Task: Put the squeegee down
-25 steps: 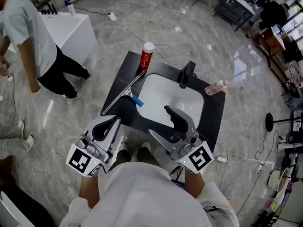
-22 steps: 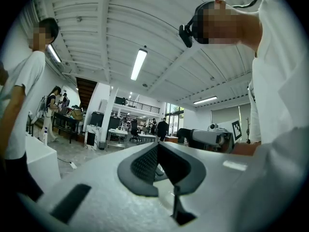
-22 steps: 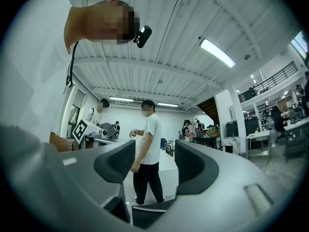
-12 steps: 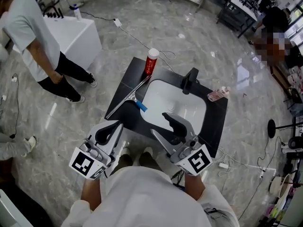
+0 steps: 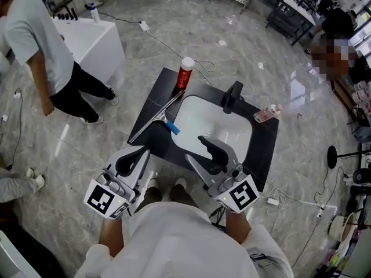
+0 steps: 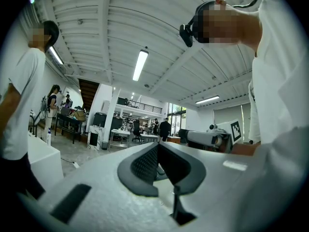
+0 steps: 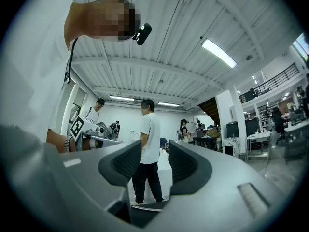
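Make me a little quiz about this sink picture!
1. Where is the squeegee? A in the sink; B on the black counter beside the sink; C on a shelf.
2. True or false: the pink bottle stands upright.
3. Fill in: the white-capped bottle standing at the counter's back corner is ___.
Key: 1 B. 2 False, it lies on its side. 3 red.
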Motion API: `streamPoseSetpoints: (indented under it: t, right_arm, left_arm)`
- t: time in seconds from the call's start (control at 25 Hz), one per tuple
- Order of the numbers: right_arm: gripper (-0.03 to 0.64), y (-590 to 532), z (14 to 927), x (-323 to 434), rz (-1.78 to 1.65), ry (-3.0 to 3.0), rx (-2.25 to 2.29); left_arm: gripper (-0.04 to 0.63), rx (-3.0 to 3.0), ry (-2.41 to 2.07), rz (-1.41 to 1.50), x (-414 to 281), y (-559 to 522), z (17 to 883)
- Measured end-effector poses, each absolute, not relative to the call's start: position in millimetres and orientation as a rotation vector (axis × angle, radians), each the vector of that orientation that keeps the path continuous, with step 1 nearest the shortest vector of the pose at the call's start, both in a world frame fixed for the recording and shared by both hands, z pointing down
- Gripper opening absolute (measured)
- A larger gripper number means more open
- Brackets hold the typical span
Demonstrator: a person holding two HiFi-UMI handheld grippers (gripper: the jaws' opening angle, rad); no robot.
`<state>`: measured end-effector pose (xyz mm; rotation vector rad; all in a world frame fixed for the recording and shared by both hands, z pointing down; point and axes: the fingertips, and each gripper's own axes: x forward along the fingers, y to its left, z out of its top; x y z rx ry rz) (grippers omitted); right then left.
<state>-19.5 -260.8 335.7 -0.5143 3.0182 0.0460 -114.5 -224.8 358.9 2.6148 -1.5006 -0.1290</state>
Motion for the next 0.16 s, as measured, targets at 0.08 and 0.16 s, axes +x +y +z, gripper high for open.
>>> streamPoseSetpoints:
  t: [0.08, 0.16]
  right_arm:
    - [0.172, -261.6, 336.7, -19.4, 0.043, 3.016, -0.514]
    - [0.169, -262.5, 337.6, -19.1, 0.040, 3.014, -0.517]
  left_arm:
    - [-0.002, 2.613, -1.499, -0.129, -114.2, -225.1, 360.2]
    - [-0.002, 2.612, -1.498, -0.128, -113.8, -225.3, 361.6]
